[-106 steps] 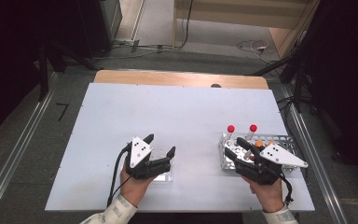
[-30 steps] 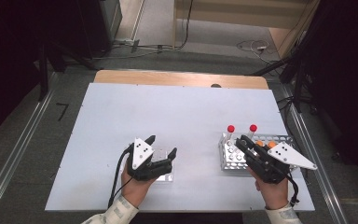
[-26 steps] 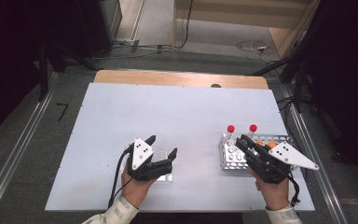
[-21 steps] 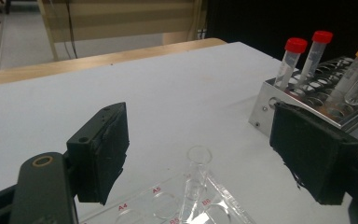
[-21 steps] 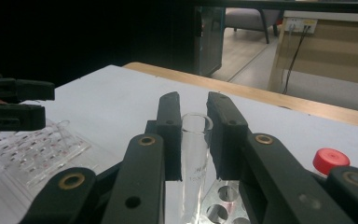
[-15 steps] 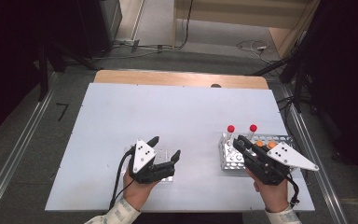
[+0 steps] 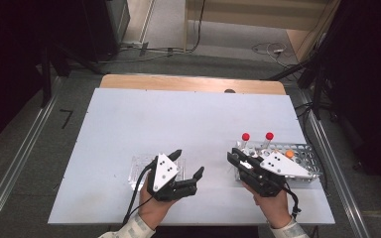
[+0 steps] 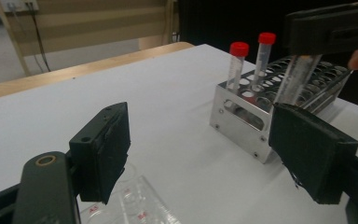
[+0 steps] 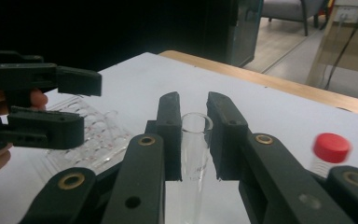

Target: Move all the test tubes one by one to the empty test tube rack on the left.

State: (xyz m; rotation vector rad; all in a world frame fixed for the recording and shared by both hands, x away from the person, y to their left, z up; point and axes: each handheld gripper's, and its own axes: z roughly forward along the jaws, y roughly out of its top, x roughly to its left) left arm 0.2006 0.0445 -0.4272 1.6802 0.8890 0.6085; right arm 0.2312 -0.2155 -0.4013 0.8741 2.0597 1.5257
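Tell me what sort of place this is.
Probably a lab or test workspace: a white table carries a metal tube rack with red-capped tubes, a clear plastic tray, and cables trail across the floor behind.

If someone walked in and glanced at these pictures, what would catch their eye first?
Probably the two red-capped tubes standing upright at the left end of the metal rack on the table's right. Next, the right gripper clamped on an open, uncapped clear tube. On the left, the left gripper stands open beside a clear plastic tray.
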